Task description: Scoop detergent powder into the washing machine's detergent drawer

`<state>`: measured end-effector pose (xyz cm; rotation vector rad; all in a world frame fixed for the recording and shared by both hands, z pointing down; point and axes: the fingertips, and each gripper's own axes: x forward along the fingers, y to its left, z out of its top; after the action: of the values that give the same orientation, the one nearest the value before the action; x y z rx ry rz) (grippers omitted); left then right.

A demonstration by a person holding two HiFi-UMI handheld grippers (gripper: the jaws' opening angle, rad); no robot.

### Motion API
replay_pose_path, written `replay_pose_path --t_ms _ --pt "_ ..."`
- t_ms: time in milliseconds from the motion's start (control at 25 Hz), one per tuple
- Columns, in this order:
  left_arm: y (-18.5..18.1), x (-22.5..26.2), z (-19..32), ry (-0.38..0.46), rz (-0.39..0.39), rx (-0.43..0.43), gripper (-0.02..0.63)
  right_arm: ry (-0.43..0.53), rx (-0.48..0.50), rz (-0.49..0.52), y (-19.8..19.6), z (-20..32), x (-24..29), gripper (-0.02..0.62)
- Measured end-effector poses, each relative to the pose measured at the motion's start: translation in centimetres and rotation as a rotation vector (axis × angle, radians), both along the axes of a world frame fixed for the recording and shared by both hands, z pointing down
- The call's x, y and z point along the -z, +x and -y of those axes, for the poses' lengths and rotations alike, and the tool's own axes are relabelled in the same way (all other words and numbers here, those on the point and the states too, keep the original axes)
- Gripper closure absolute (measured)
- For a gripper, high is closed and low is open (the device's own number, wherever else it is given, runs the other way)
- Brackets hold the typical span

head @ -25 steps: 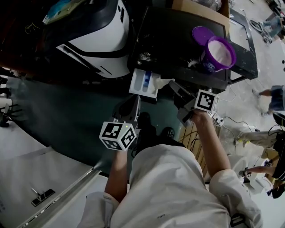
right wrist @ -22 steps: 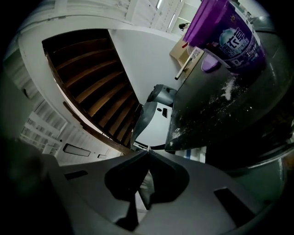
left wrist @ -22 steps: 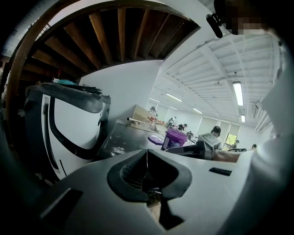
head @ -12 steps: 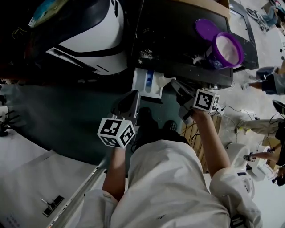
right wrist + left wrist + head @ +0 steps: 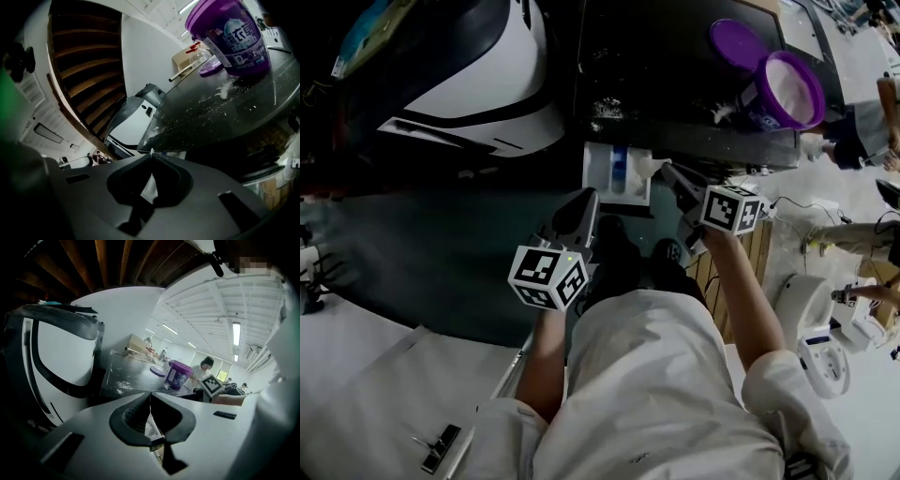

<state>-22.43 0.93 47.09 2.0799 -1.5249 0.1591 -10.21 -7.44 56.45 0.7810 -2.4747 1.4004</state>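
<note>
Our right gripper [image 5: 668, 172] has its jaws pressed together, and in the right gripper view a thin white sliver pokes out at their tip. From the head view we take this for the scoop [image 5: 649, 169]. A white piece runs from the jaw tips to the right edge of the detergent drawer [image 5: 600, 178], which stands pulled out of the dark washing machine [image 5: 675, 84]. We cannot tell whether the scoop touches the drawer's edge, or whether it has powder in it. Our left gripper [image 5: 580, 204] is closed too, on nothing. It hangs just beside the drawer's front left corner, apart from the scoop.

The purple tub [image 5: 757, 105] stands open on the machine's top, well apart from the drawer and to our right, with its lid [image 5: 733, 39] lying beside it. Spilled powder [image 5: 605, 111] dusts the top.

We judge the step in hand to be tipping a scoopful into the drawer. The next move calls for a roll of the right wrist, so that the bowl empties inside the drawer's walls and not over its rim, with a firm grip on the thin handle. If more powder is wanted, we then lift clear and carry the scoop up and right to the tub's mouth.
</note>
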Motion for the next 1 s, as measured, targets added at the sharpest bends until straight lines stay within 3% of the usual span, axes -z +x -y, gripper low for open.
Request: replay_pose_path --t_ms 360,1000 --pt "-1.8 -1.0 1.5 -0.024 -0.008 -0.071 0.586 0.099 0.004 -0.159 -1.5 0.0 -1.8 0.588" --pt "-2.5 -2.2 2.9 -0.038 -0.035 -0.133 0.586 0.466 0.175 -0.504 -3.3 -0.6 -1.5 0.588"
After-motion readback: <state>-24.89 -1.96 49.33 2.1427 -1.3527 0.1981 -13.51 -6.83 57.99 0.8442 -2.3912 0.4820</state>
